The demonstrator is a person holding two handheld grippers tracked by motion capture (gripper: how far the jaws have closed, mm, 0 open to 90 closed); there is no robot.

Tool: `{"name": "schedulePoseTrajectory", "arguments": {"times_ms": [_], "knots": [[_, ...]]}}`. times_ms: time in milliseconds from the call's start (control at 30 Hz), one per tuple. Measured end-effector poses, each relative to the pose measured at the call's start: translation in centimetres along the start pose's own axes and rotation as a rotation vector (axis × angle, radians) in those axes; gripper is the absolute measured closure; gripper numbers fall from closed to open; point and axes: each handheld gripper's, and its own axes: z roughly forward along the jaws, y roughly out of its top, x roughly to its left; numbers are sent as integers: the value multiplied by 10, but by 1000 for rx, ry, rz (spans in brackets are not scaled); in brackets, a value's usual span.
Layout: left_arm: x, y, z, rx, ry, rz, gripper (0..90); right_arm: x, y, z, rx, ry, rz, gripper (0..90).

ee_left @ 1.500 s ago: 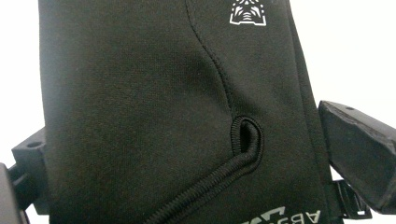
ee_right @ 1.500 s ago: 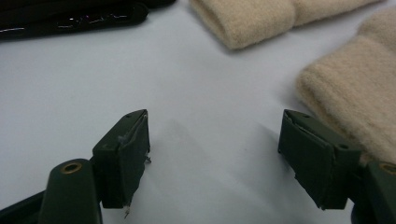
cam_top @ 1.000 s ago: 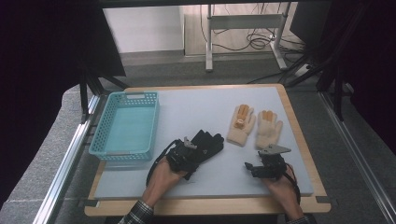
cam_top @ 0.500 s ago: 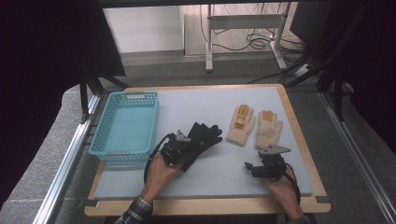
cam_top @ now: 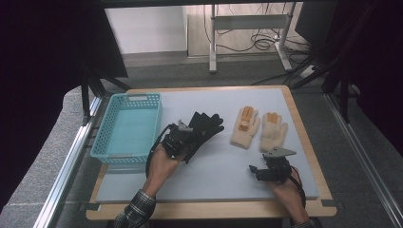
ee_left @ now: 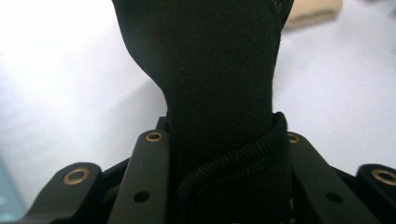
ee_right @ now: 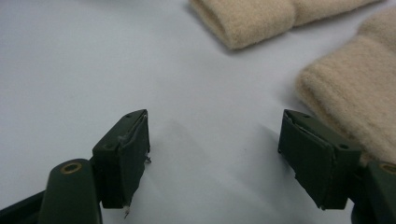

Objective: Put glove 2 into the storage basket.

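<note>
High view — basket (cam_top: 110,142) bare, black glove (cam_top: 202,127) just beside it

A lab-style test bench, not a home.
The table (cam_top: 304,190) stands on a metal frame (cam_top: 62,175) between dark curtains (cam_top: 43,71), with loose cables (cam_top: 259,42) on grey floor (cam_top: 157,71) behind.

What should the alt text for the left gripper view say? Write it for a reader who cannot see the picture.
A black knitted fabric glove fills the middle of the frame, its ribbed cuff pinched between the left gripper's two black fingers rising from the bottom. Behind it lies the pale grey table surface, with the edge of a cream woolly glove at the top right.
</note>
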Motion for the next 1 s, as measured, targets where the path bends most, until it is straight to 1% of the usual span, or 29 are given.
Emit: {"name": "schedulePoseTrajectory", "arguments": {"times_ms": [100,267,367,467,500,600,733,767,933,1000], "knots": [[7,8,-9,-9,23,-21,697,0,0,0,0,-1,0,242],[24,20,-24,-25,57,-59,697,0,0,0,-1,-1,-1,243],[38,25,-36,-38,85,-89,697,0,0,0,-1,-1,-1,242],[51,27,-44,-39,113,-116,695,0,0,0,-1,-1,-1,242],[58,27,-48,-36,129,-128,694,0,0,0,-1,-1,-1,242],[75,24,-56,-28,166,-164,692,0,0,0,-1,-1,-1,242],[99,15,-64,-10,217,-215,688,0,0,0,-1,-1,-1,242],[109,11,-68,-4,235,-236,686,0,0,0,-1,-1,-2,242],[136,-6,-78,35,300,-293,682,0,0,0,-1,-1,-1,242],[149,-15,-81,54,328,-326,681,0,0,0,-1,-1,-1,242]]}}
